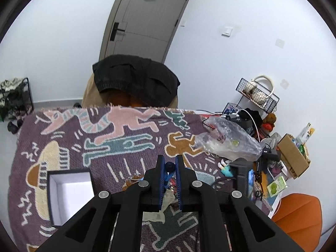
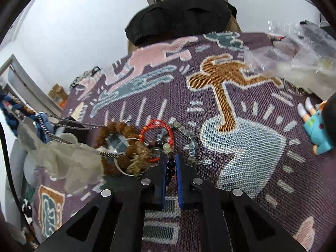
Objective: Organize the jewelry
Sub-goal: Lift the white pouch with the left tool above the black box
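My left gripper (image 1: 169, 163) is shut on a blue cord necklace (image 1: 169, 169) and holds it above the patterned cloth (image 1: 117, 153); a grey translucent pendant (image 2: 63, 163) and a metal chain (image 2: 63, 126) hang from it in the right wrist view. My right gripper (image 2: 171, 157) is shut on a dark bead bracelet (image 2: 170, 168) at the edge of a jewelry pile: a brown seed bracelet (image 2: 117, 129), a red wire bangle (image 2: 155, 126) and pale glass beads (image 2: 187, 134). An open black box with white lining (image 1: 69, 193) lies left of the left gripper.
A crumpled clear plastic bag (image 1: 226, 140) lies at the cloth's right side, with a small doll (image 2: 317, 121) near it. A chair draped with a black garment (image 1: 136, 79) stands behind the table. Cardboard box (image 1: 292, 155) and clutter sit far right.
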Action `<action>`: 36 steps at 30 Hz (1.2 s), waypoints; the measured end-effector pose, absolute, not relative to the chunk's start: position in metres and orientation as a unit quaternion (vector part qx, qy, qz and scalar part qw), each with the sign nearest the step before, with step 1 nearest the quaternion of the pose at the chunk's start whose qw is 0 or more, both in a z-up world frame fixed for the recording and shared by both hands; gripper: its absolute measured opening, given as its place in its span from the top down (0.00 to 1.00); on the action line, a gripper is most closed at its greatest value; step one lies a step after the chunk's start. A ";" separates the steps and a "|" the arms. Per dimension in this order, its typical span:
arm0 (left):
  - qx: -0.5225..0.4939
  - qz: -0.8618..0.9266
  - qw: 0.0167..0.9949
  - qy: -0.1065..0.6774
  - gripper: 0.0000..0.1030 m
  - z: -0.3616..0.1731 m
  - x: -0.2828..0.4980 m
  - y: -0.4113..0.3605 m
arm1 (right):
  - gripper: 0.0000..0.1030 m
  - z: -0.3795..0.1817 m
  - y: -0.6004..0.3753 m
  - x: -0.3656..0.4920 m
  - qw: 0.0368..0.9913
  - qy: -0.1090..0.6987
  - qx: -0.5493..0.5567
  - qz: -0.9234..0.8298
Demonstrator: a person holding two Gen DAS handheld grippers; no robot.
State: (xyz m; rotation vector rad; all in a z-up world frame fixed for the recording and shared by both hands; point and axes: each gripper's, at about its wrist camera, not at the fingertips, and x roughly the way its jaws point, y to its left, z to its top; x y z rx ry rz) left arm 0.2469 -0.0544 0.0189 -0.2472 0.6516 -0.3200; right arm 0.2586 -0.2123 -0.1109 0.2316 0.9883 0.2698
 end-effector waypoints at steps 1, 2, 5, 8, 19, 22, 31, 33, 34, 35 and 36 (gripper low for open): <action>-0.119 -0.156 0.928 0.316 0.90 0.022 0.245 -0.054 | 0.91 -0.106 -0.212 0.257 0.868 0.466 0.110 0.131; -0.119 -0.156 0.929 0.313 0.90 0.024 0.244 -0.053 | 0.91 -0.100 -0.212 0.254 0.871 0.460 0.110 0.134; -0.121 -0.164 0.933 0.298 0.90 0.033 0.235 -0.050 | 0.91 -0.080 -0.211 0.245 0.880 0.441 0.105 0.143; -0.100 -0.151 0.937 0.297 0.90 0.035 0.231 -0.051 | 0.91 -0.060 -0.208 0.236 0.888 0.422 0.100 0.152; -0.105 -0.127 0.922 0.351 0.90 -0.015 0.245 -0.033 | 0.91 -0.006 -0.189 0.213 0.904 0.373 0.092 0.188; -0.111 -0.118 0.915 0.371 0.90 -0.035 0.249 -0.027 | 0.91 0.002 -0.185 0.210 0.906 0.366 0.091 0.193; -0.105 -0.095 0.900 0.412 0.90 -0.071 0.257 -0.018 | 0.91 0.009 -0.173 0.203 0.904 0.361 0.092 0.211; -0.102 -0.092 0.899 0.417 0.90 -0.074 0.257 -0.017 | 0.91 0.009 -0.170 0.202 0.903 0.361 0.092 0.216; -0.103 -0.093 0.899 0.416 0.90 -0.074 0.257 -0.015 | 0.91 0.009 -0.168 0.202 0.902 0.362 0.091 0.217; -0.106 -0.095 0.899 0.414 0.90 -0.071 0.256 -0.013 | 0.91 0.008 -0.166 0.202 0.902 0.362 0.090 0.218; -0.108 -0.097 0.901 0.409 0.90 -0.067 0.254 -0.011 | 0.91 0.007 -0.164 0.202 0.901 0.363 0.090 0.220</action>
